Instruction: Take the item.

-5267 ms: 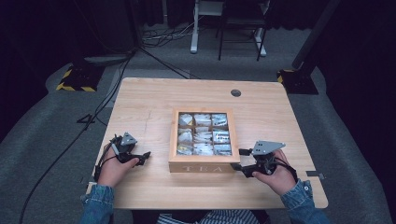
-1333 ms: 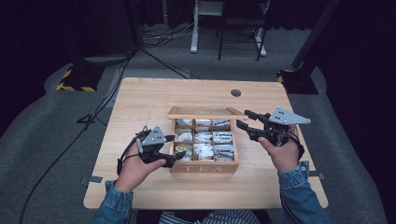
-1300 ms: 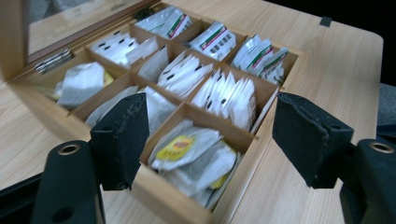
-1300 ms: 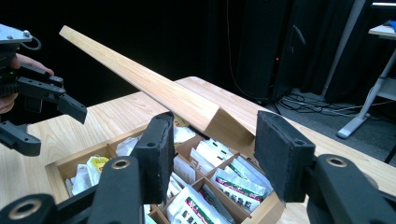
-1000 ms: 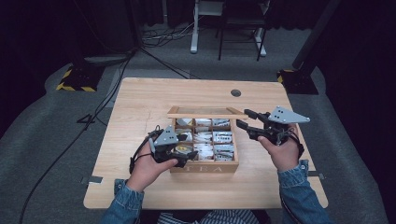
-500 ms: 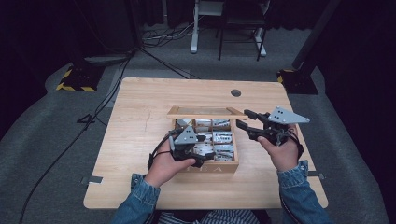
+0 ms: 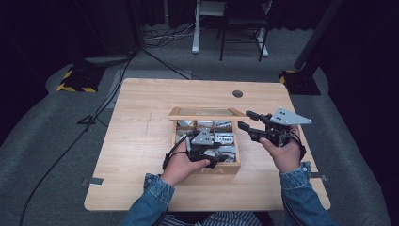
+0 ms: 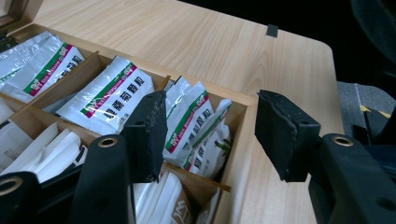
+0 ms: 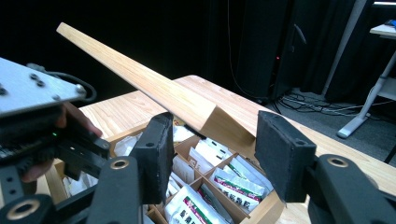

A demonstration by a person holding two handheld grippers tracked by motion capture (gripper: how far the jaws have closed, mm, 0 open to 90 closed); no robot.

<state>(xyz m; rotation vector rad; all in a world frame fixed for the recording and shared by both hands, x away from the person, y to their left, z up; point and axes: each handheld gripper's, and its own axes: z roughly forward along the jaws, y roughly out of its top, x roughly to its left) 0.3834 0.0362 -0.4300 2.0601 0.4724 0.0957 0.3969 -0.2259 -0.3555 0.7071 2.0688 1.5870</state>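
A wooden box (image 7: 207, 170) of tea sachets (image 7: 225, 139) stands mid-table with its lid (image 7: 207, 113) raised on edge at the far side. My right gripper (image 7: 244, 120) is shut on the lid's right end; in the right gripper view the lid (image 9: 154, 88) runs up and away from between the pads of the gripper (image 9: 210, 154). My left gripper (image 7: 220, 155) hovers over the box's near right compartments. Its jaws (image 8: 210, 135) have just been closing, and green-striped white sachets (image 8: 191, 126) lie below and between the pads, which do not press on them.
The box wall (image 8: 243, 107) is right beside my left gripper's right pad. Other compartments hold more white sachets (image 9: 233, 186). Bare tabletop (image 7: 141, 141) lies left and right of the box. A round cable hole (image 7: 237, 93) sits near the far edge.
The left gripper has moved right from the box's front left corner to over its compartments, a little lower, with its jaws narrower. The right gripper keeps the lid up, unmoved.
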